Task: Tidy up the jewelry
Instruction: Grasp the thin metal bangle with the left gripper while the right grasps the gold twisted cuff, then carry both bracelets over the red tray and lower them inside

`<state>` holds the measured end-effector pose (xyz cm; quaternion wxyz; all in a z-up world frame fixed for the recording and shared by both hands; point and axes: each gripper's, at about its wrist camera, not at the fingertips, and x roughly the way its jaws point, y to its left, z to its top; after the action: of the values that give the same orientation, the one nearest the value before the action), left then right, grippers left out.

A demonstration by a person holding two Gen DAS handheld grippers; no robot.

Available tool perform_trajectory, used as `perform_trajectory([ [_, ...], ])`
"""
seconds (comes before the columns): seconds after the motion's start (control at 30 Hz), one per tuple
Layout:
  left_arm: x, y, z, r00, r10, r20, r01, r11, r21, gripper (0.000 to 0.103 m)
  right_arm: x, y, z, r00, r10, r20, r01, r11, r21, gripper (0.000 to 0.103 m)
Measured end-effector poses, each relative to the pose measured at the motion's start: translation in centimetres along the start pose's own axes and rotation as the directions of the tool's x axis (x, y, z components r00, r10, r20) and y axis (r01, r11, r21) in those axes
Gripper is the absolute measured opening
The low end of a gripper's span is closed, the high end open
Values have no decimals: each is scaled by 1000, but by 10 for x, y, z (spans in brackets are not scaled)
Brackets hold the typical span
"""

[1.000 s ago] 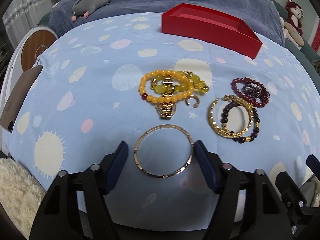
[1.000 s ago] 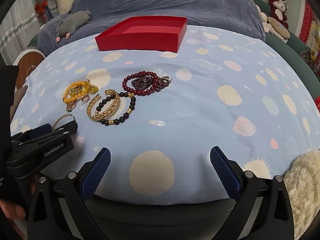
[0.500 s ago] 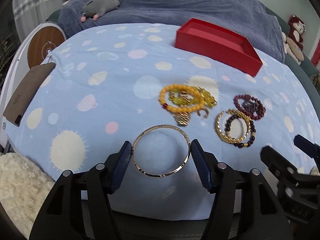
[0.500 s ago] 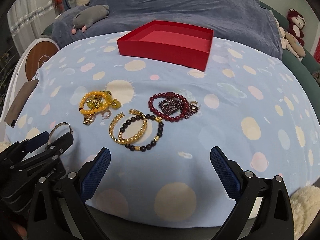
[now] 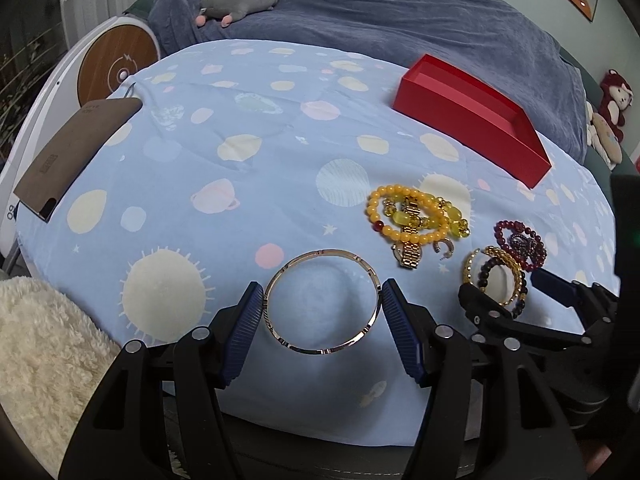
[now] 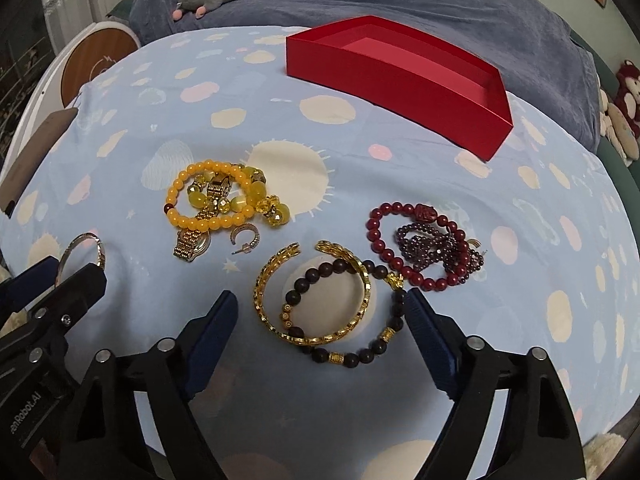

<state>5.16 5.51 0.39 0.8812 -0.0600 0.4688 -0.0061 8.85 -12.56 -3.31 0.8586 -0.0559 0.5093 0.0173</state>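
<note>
My left gripper point(image 5: 322, 307) is shut on a thin gold bangle point(image 5: 322, 344) and holds it above the blue cloth. The bangle also shows at the left of the right wrist view point(image 6: 82, 242). My right gripper point(image 6: 318, 310) is open, its fingers on either side of a gold cuff point(image 6: 272, 280) and a dark bead bracelet point(image 6: 352, 356). A yellow bead bracelet point(image 6: 182, 218) lies over a gold watch point(image 6: 188, 246), with a small hoop earring point(image 6: 246, 242) beside them. A dark red bead bracelet point(image 6: 384, 252) lies to the right. An open red box point(image 6: 400, 84) stands behind.
The bed is covered by a blue patterned cloth point(image 5: 248, 184), with a grey blanket point(image 5: 400, 8) behind. A brown flat case point(image 5: 72, 152) lies at the left edge. A white fluffy rug point(image 5: 36, 352) is at lower left. Stuffed toys point(image 5: 612, 108) sit at the right.
My left gripper has closed on the bangle and lifted it off the cloth. My right gripper has moved forward and left until its fingers flank the gold cuff and dark bead bracelet.
</note>
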Motion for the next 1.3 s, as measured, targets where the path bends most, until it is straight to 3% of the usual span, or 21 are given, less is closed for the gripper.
perform_trajectory([
  [0.2,3,3,0,1000,0,-9,0,1000,-17,59,5,-1,3,999,35,-1,-35,999,6,57],
  [0.8,-12,-34,6,999,-36,19,34,994,108,59,-45,-64,-31,994,97,56,-106,977,187,57],
  [0.97,-9,-62,47,995,-87,49,79,986,149,59,-42,-92,-3,993,82,88,-99,973,207,57],
  [1.17,12,-106,127,983,-155,93,136,973,186,59,-30,-131,69,986,72,151,-108,965,241,57],
  [1.3,42,-139,183,980,-163,118,136,968,210,59,-15,-147,121,982,59,182,-102,965,240,57],
])
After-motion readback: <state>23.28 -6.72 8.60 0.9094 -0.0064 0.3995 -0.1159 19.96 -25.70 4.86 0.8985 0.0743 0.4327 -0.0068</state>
